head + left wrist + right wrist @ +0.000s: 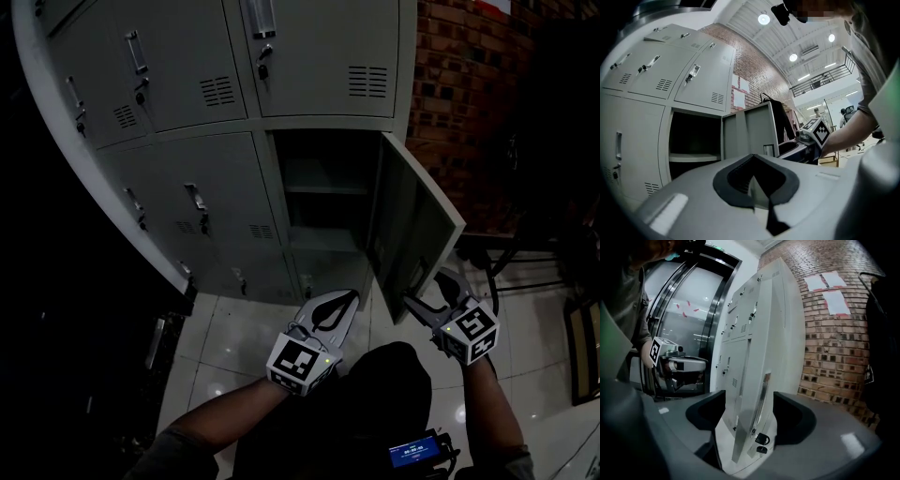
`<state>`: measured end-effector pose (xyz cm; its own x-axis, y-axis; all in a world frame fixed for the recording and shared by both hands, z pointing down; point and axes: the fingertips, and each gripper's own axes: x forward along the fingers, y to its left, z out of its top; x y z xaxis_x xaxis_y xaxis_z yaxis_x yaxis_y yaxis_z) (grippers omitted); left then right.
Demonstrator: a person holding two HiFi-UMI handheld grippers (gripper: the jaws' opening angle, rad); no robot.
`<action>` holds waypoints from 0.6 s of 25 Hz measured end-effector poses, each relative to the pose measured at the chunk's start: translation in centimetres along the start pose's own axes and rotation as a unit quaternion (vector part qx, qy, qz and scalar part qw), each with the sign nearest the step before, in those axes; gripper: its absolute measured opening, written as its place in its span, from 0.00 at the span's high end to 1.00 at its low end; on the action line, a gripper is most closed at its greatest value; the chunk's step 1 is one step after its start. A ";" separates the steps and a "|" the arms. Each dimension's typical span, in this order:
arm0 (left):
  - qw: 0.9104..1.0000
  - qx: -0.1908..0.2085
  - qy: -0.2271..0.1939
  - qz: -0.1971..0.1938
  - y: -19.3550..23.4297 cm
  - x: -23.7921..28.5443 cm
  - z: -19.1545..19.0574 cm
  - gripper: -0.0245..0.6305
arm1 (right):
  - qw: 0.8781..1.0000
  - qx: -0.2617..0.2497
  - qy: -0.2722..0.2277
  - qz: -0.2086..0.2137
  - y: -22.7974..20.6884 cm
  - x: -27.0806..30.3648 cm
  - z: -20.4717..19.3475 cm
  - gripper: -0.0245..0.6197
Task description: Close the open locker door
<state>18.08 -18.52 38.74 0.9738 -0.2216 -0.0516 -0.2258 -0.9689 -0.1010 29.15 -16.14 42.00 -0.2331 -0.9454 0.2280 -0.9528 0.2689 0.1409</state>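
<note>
Right gripper (749, 414) wide open astride edge of locker door (412, 220); left gripper (757, 186) closed, empty.

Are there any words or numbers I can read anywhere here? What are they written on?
No text here can be read.
Small blue screen near the person's waist: lit characters, too small to read.
Paper sheets on the brick wall: too blurred to read.
Marker cubes: black-and-white square patterns only, no letters or numbers.
</note>
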 end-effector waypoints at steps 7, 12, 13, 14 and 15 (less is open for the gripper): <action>1.000 -0.013 -0.002 0.000 0.0 1.5 -0.5 0.96 | 0.999 -0.013 0.004 0.039 0.1 0.7 -0.5 0.48; 1.000 -0.010 0.008 0.000 -0.3 1.8 -0.8 0.96 | 0.998 -0.024 0.000 0.063 0.4 0.6 -0.6 0.59; 1.000 -0.009 0.009 -0.001 -0.4 1.9 -0.8 0.96 | 0.997 -0.027 -0.001 0.068 0.4 0.6 -0.5 0.63; 1.000 -0.009 0.008 -0.001 -0.4 2.0 -0.8 0.96 | 0.997 -0.029 -0.003 0.072 0.5 0.7 -0.4 0.66; 1.000 -0.010 0.007 -0.001 -0.3 1.9 -0.9 0.96 | 0.996 -0.030 -0.005 0.078 0.7 0.8 -0.3 0.66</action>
<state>20.08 -18.72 39.53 0.9744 -0.2214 -0.0384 -0.2239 -0.9712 -0.0814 28.34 -16.66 42.56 -0.3803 -0.8925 0.2427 -0.8910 0.4239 0.1626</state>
